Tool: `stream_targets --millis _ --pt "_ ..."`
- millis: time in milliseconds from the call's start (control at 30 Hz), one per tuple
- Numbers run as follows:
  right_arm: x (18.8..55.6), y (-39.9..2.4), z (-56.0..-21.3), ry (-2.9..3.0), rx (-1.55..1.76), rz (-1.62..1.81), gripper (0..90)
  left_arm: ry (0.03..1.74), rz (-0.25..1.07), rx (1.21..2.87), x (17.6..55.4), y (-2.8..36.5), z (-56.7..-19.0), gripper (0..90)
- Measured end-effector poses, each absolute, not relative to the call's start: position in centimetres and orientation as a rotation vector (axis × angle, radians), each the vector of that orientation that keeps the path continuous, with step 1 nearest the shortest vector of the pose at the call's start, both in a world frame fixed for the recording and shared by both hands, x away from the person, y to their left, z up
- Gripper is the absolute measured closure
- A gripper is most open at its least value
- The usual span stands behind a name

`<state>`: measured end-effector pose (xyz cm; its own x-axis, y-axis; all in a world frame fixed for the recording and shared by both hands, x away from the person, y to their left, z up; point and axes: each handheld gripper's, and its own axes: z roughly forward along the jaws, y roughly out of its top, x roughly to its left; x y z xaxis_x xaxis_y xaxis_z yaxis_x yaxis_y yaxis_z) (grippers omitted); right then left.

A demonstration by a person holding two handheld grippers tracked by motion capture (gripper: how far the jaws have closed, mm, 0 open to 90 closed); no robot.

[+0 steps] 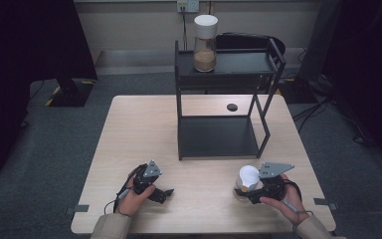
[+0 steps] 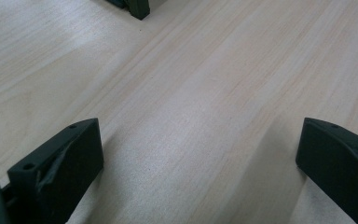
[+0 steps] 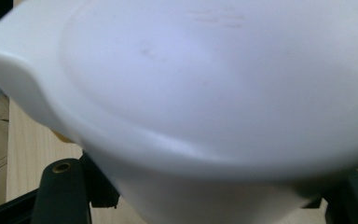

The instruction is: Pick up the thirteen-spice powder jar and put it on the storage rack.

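Your left gripper [image 1: 165, 193] rests on the near left of the table [image 1: 139, 129], jaws spread wide with only bare wood between them. Right of it, your right gripper [image 1: 243, 191] has its jaws clamped on a white-lidded jar [image 1: 247, 178] at the near right edge. Farther back stands a black shelf [image 1: 219, 137], with a second jar [image 1: 205, 42] on top.

White-lidded jar [image 1: 247, 180] upright near table's front edge

White-lidded jar [image 3: 205, 93] blurred and cut off at the frame edges, contents hidden
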<state>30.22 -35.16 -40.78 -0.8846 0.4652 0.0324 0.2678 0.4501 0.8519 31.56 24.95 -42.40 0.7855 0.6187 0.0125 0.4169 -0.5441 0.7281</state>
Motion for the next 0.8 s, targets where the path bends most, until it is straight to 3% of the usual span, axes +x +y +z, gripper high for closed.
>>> stream_targets --millis 800 --pt "31.6 -34.8 -38.4 2.482 0.692 1.374 30.4 0.764 0.347 2.225 31.6 25.0 -42.4 0.0"
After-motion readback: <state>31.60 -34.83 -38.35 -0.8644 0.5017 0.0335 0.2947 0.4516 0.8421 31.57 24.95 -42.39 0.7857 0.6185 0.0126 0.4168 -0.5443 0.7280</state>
